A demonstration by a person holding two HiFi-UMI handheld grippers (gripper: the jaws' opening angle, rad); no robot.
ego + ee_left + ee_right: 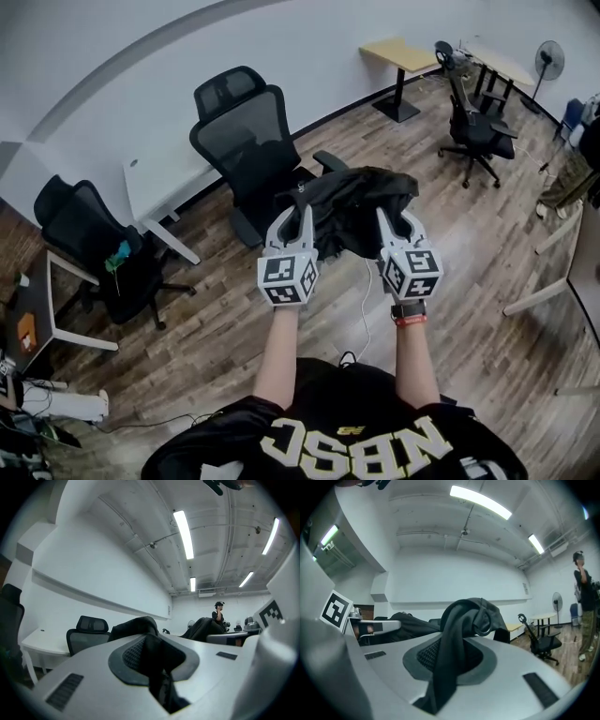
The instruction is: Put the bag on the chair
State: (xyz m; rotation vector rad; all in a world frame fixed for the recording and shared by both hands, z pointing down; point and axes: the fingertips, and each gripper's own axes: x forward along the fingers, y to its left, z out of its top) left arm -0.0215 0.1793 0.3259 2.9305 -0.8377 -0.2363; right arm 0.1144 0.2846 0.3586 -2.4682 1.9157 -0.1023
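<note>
Head view: a black, soft fabric bag (pixel 352 202) is seen held up between the two grippers, in front of a black mesh-backed office chair with headrest (pixel 246 141). The bag overlaps the chair's seat front and one armrest; contact with the seat cannot be determined. The left gripper (pixel 292 217) is noted with its jaws nearly together, clamped on a fold of the bag's black cloth; in the left gripper view the cloth (pixel 157 660) is seen pinched between the grey pads. The right gripper (pixel 392 220) is likewise nearly closed, on a dark strap of the bag; in the right gripper view the strap (pixel 450 653) is seen running up out of the jaws to a bunched part carrying a dark ring. Black-and-white square markers are recorded on each gripper's cube; no words are carried there. Large pale block letters are observed upside down on the person's black shirt (pixel 356 445) and cannot be read with certainty. Also noted: a white desk (pixel 141 183) against the wall beside the chair, a second black chair (pixel 89 234) at far left, a wood-topped table (pixel 403 52) and a standing fan (pixel 548 58) far off, all on a wood-plank floor (pixel 216 319).
</note>
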